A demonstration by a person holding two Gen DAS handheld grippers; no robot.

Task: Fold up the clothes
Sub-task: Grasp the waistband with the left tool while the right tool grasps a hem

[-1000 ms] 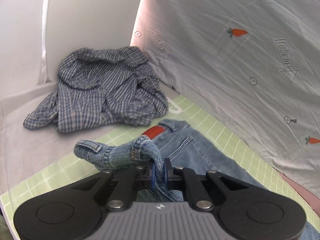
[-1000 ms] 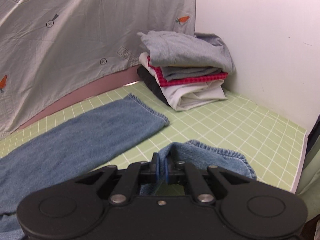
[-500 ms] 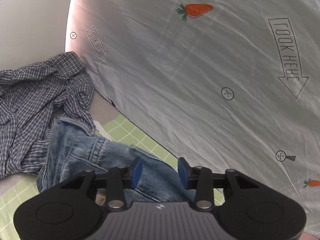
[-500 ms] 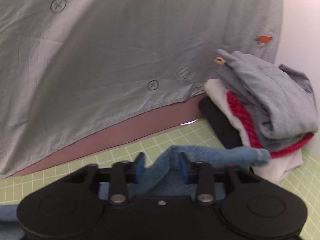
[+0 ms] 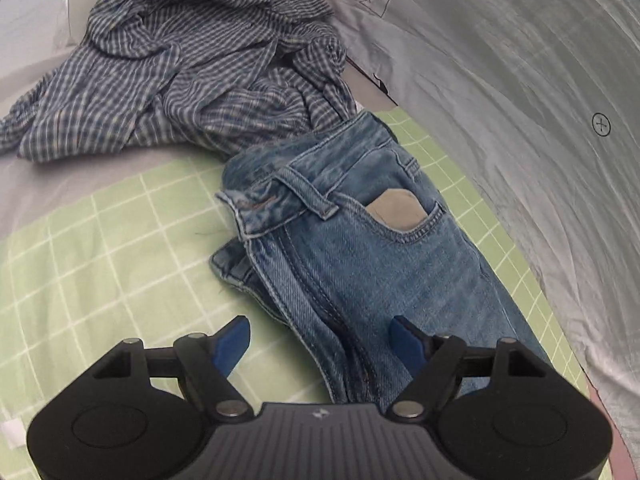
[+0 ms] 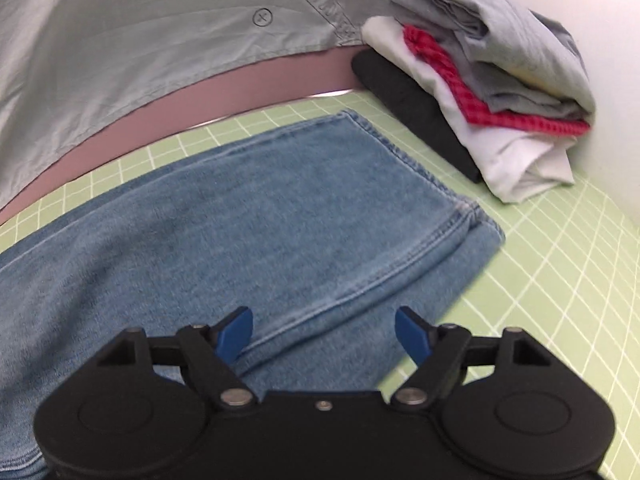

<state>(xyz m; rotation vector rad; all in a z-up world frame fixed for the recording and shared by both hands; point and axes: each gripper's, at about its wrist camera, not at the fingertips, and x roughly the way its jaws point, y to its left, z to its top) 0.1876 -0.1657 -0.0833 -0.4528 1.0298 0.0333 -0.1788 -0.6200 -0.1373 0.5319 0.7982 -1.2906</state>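
Blue jeans (image 5: 360, 248) lie folded lengthwise on the green grid mat (image 5: 100, 248). The waistband and a front pocket face up in the left wrist view. My left gripper (image 5: 320, 340) is open and empty, just above the jeans' front seam. In the right wrist view the two stacked leg ends (image 6: 320, 216) lie flat on the mat (image 6: 560, 272). My right gripper (image 6: 324, 334) is open and empty over the near edge of the legs.
A crumpled blue checked shirt (image 5: 180, 60) lies past the waistband. A stack of folded clothes (image 6: 480, 80) stands at the mat's far right corner. A grey printed sheet (image 5: 520, 80) hangs along the back, also in the right wrist view (image 6: 140, 32).
Both grippers carried the near half of the jeans over the far half, opened and let go. They have since drawn back and tilted down over the folded jeans.
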